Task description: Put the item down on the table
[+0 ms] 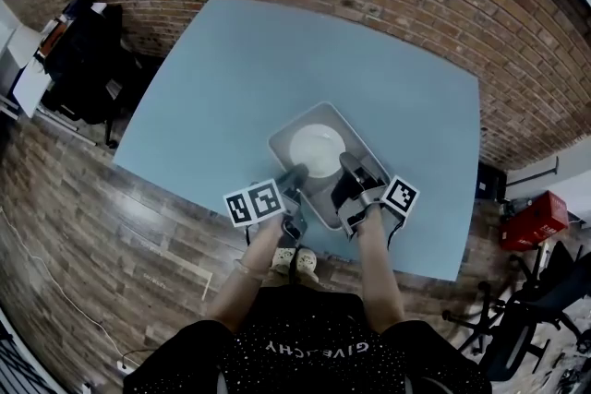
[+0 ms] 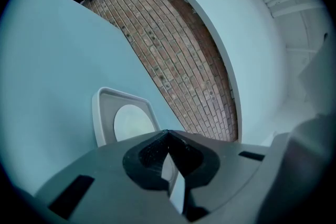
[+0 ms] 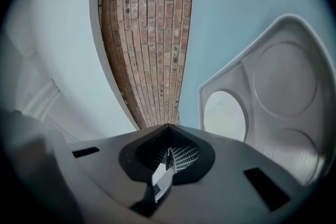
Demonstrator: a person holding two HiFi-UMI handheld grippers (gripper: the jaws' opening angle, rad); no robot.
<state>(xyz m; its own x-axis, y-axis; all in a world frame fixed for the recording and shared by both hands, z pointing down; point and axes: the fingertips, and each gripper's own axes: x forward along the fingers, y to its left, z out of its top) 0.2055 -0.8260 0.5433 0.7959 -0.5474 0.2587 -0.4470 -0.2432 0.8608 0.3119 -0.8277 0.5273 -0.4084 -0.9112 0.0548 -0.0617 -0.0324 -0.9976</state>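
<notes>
- Tray (image 1: 288,136) lies flat on counter (image 1: 222,78), near its front edge, with a white plate (image 1: 317,149) in it
- Left hand-held gripper (image 1: 295,173): jaws closed, tip over tray's left rim, contact unclear
- Right hand-held gripper (image 1: 351,165): jaws closed, nothing held, over tray's right side

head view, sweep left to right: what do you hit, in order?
black bags → left gripper → right gripper → red box. Skipped: tray and plate, since they overlap both grippers.
</notes>
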